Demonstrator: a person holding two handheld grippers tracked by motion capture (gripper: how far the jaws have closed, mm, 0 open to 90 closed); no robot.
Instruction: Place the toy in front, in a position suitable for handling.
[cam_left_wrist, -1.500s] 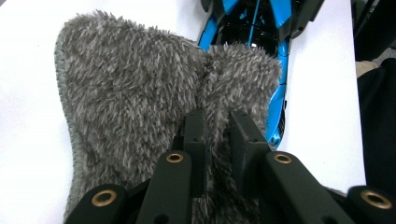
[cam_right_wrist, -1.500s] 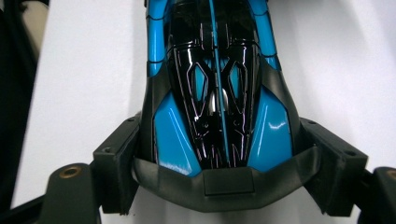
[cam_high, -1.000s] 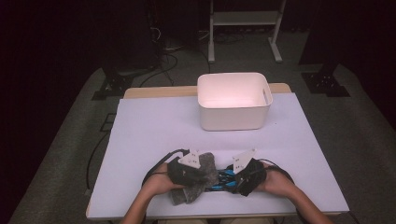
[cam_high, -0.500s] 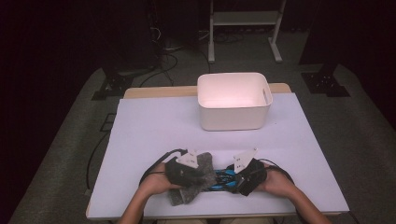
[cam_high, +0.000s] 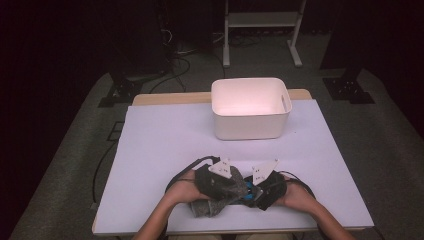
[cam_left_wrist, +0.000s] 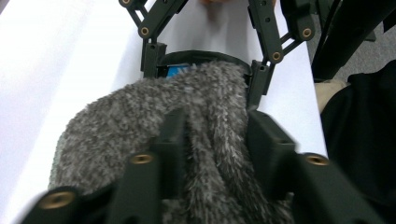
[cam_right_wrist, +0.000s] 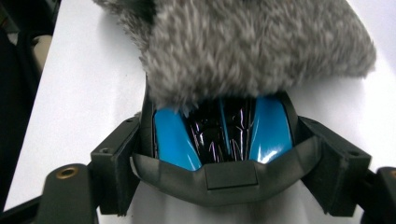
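Observation:
A grey fuzzy cloth (cam_high: 212, 206) lies at the table's front edge, pulled partly over a glossy blue and black object (cam_high: 249, 196). My right gripper (cam_high: 254, 192) is shut on that object (cam_right_wrist: 173, 135), one jaw on each side, while the fuzzy cloth (cam_right_wrist: 243, 51) covers its far end. My left gripper (cam_high: 234, 190) faces it from the left. Its jaws have just been opening and stand apart (cam_left_wrist: 217, 126) with the cloth (cam_left_wrist: 135, 116) bunched between them. Past the cloth, the left gripper view shows the right gripper (cam_left_wrist: 205, 70) and a sliver of the blue object (cam_left_wrist: 176, 71).
A white rectangular bin (cam_high: 250, 107) stands at the back of the table, right of centre. The table top (cam_high: 165, 145) is covered in pale lilac. Cables loop from both grippers near the front edge. Dark floor and a metal stand lie beyond.
My left gripper has shifted to the right, closer to the right gripper, over the fuzzy cloth. The right hand has kept still.

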